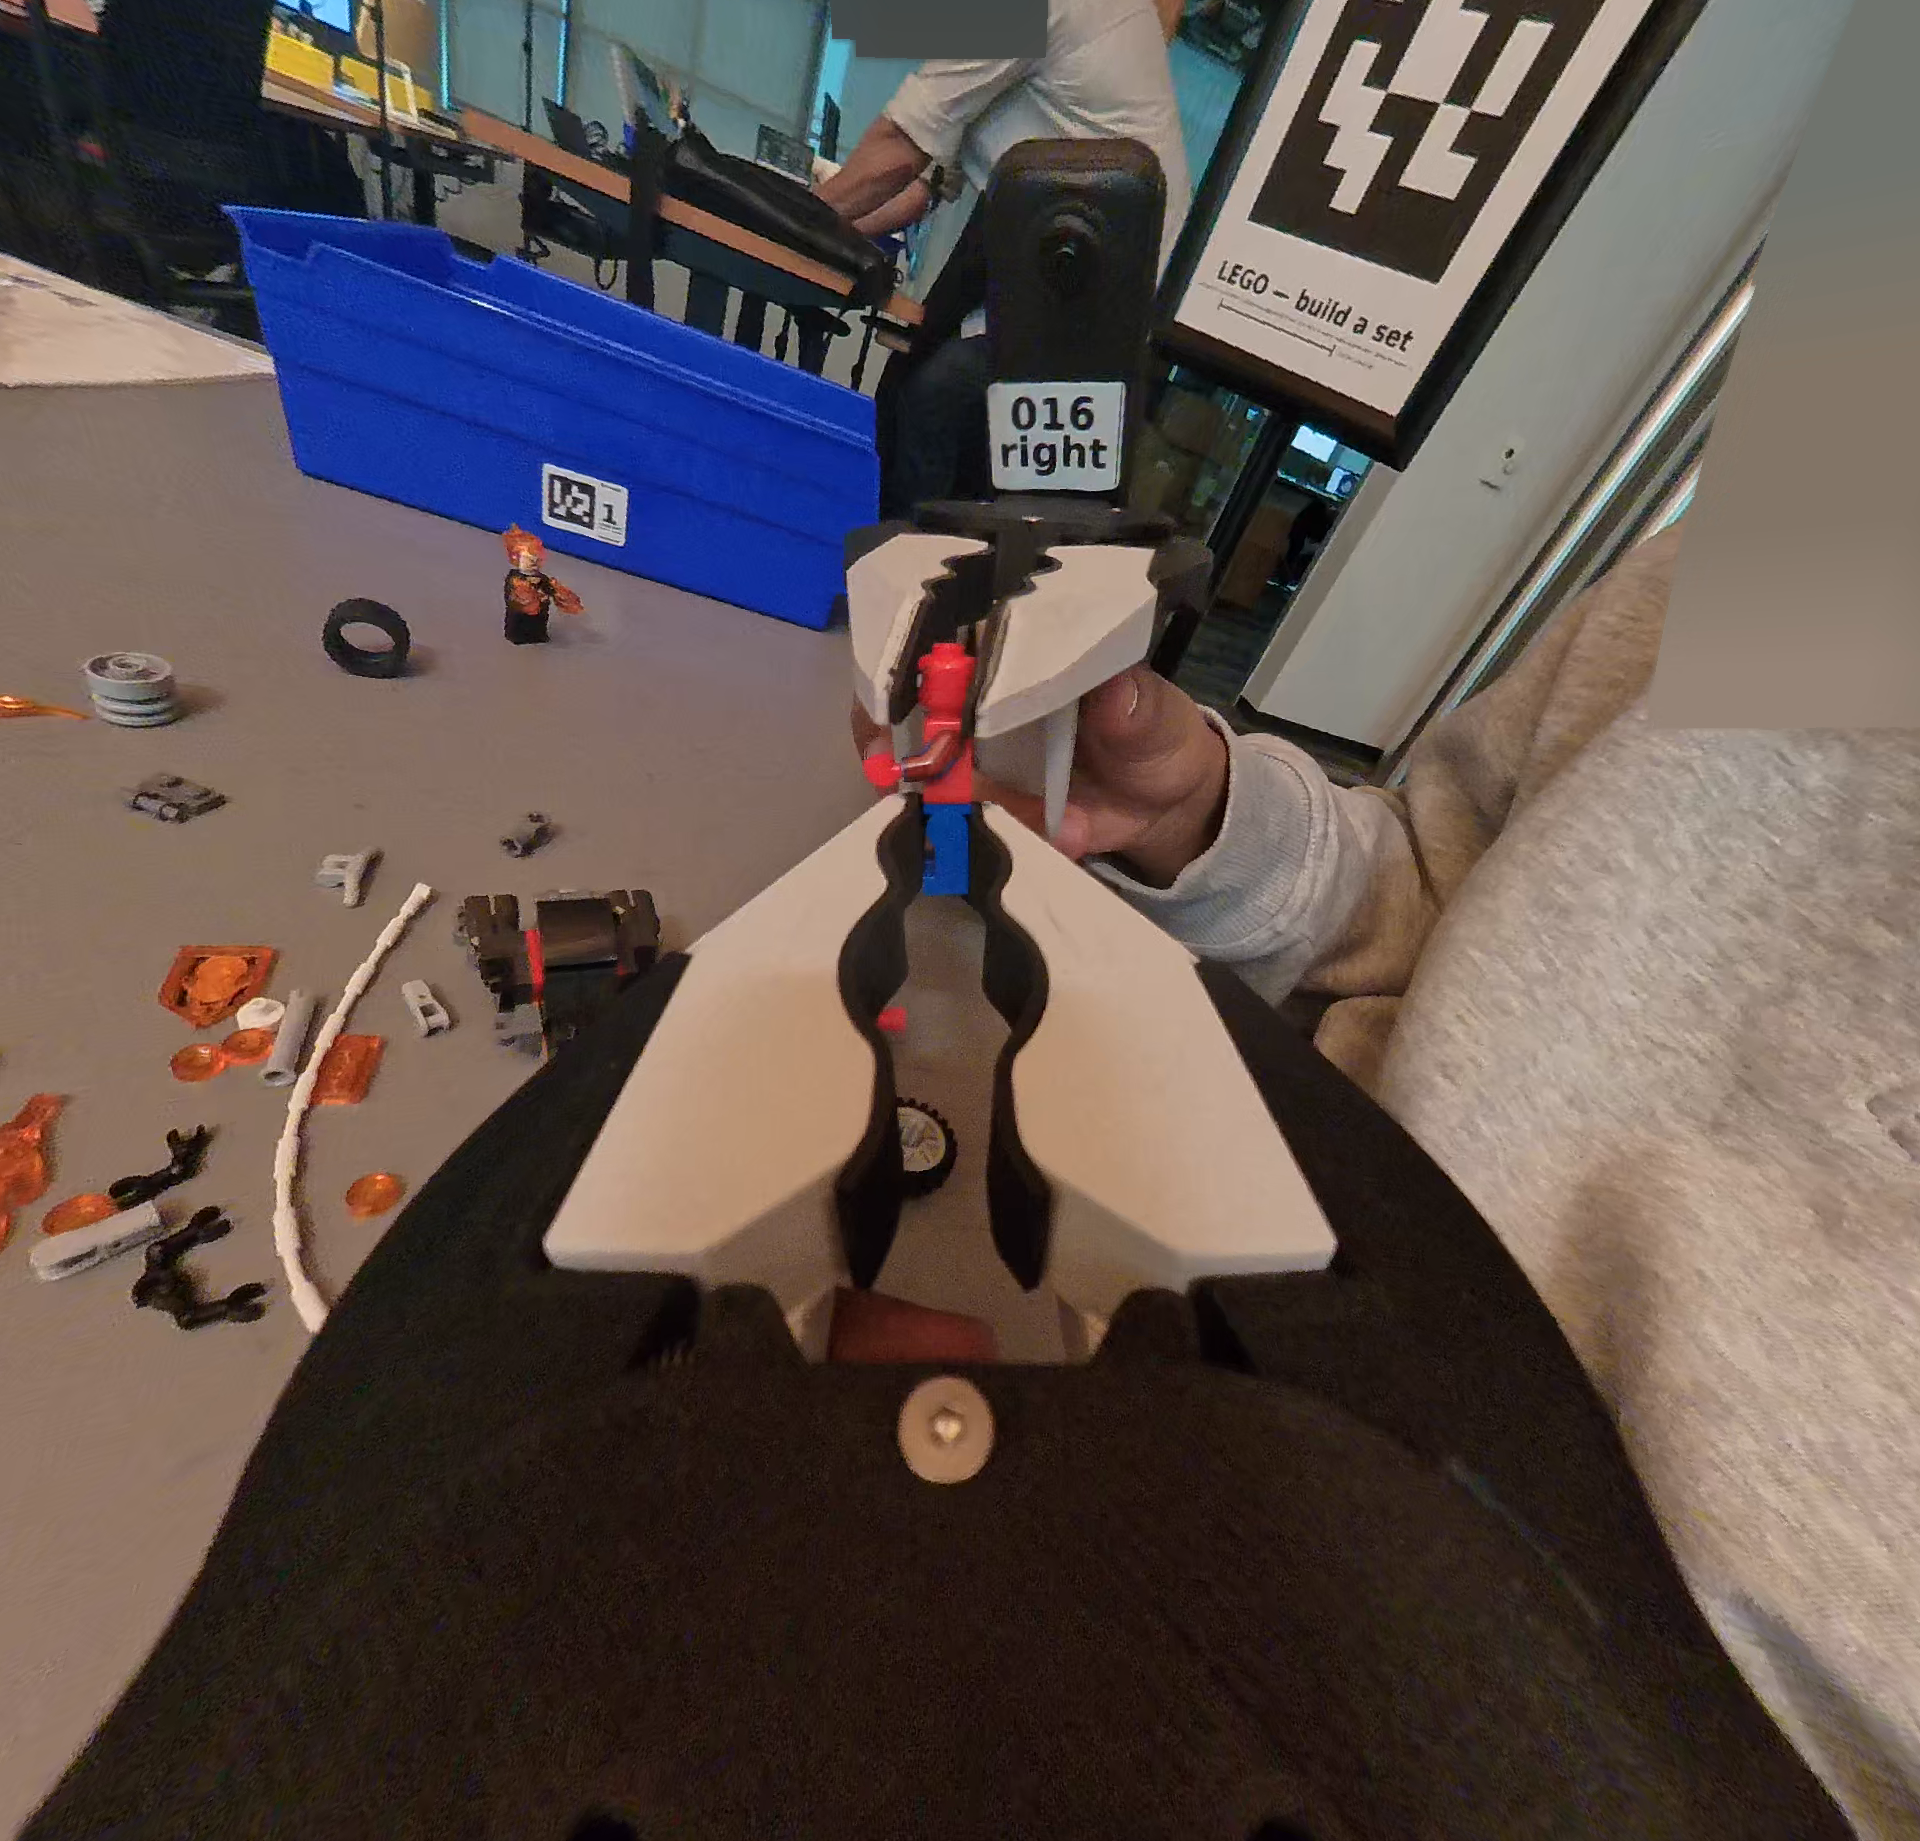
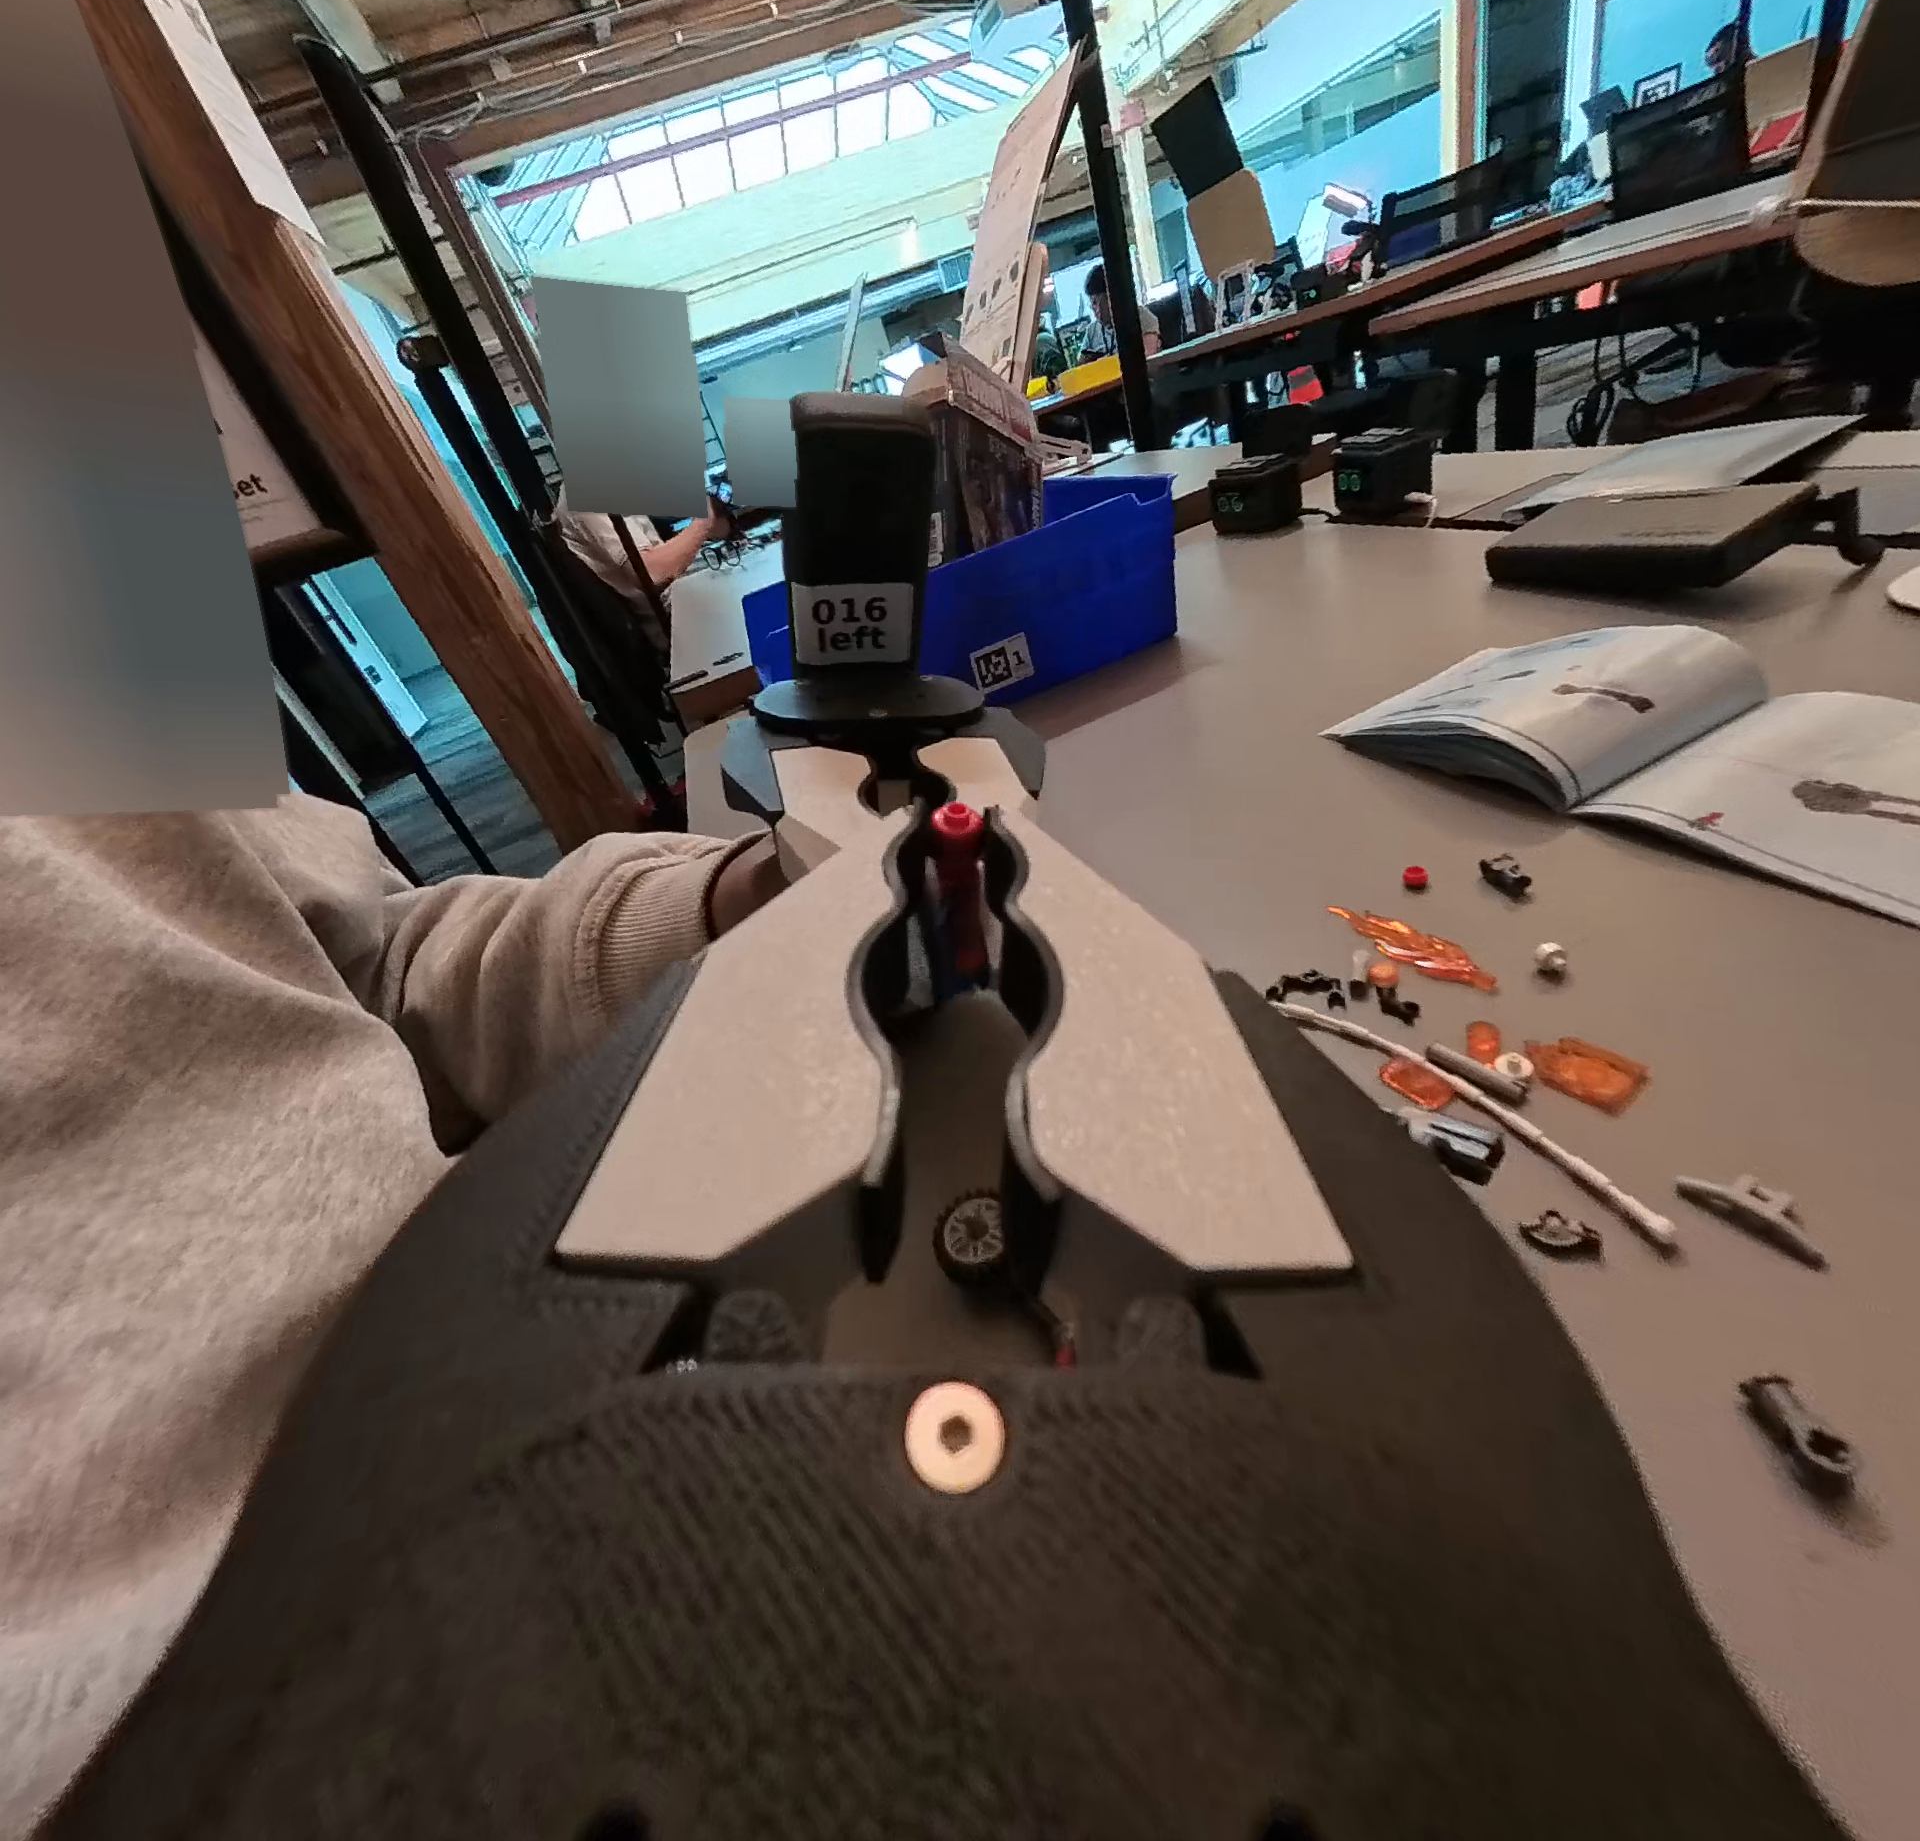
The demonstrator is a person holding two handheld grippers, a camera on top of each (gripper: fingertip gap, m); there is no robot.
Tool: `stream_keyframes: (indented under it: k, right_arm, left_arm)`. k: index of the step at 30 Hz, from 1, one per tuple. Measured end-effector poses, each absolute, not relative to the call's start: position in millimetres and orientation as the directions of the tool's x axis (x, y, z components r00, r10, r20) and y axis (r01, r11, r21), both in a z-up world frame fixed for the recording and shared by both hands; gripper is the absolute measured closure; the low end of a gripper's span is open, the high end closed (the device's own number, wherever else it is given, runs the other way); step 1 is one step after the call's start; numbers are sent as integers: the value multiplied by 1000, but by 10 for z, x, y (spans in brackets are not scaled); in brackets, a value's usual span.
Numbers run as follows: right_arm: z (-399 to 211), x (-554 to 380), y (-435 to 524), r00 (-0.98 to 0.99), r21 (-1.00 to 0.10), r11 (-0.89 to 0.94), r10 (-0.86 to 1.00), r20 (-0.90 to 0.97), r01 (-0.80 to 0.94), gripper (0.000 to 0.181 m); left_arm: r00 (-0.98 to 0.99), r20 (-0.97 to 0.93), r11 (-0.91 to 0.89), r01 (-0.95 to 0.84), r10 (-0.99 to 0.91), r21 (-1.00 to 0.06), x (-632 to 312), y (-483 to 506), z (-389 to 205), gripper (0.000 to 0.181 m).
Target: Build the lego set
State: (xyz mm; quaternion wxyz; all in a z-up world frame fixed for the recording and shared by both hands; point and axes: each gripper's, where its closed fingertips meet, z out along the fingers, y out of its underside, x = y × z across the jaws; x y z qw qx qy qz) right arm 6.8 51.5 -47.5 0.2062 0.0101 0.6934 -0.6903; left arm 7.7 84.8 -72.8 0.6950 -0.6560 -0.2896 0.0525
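A minifigure with a red head, red torso and blue legs is held in the air between both grippers. My left gripper is shut on its blue legs. My right gripper faces it from the far side and is shut on the head and upper torso. In the right wrist view the minifigure sits between the tips of my right gripper, with my left gripper just behind it. One red arm sticks out to the left.
On the grey table lie a flame-headed minifigure, a black tyre, a black and red part-build, a white tube, orange clear pieces and a wheel. A blue bin stands behind. An open booklet lies at the right. My two grippers' fingertips are within a few centimetres of each other.
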Motion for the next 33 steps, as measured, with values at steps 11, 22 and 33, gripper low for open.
stream_keyframes:
  k: [11, 22, 33]
  right_arm:
    - [-472, -100, 559, -890, -918, 45, -229, -394, 395, 157]
    - [-552, -162, 508, -879, -891, 78, -143, -454, 448, 154]
    - [-640, -171, 521, -863, -866, 145, -106, -495, 479, 172]
  left_arm:
    - [764, 289, 120, 272, 577, -955, -55, 698, -758, 177]
    - [533, -235, -319, 70, 813, -945, -224, 555, -899, 177]
    - [431, -449, -512, 36, 783, -858, -258, 547, -954, 177]
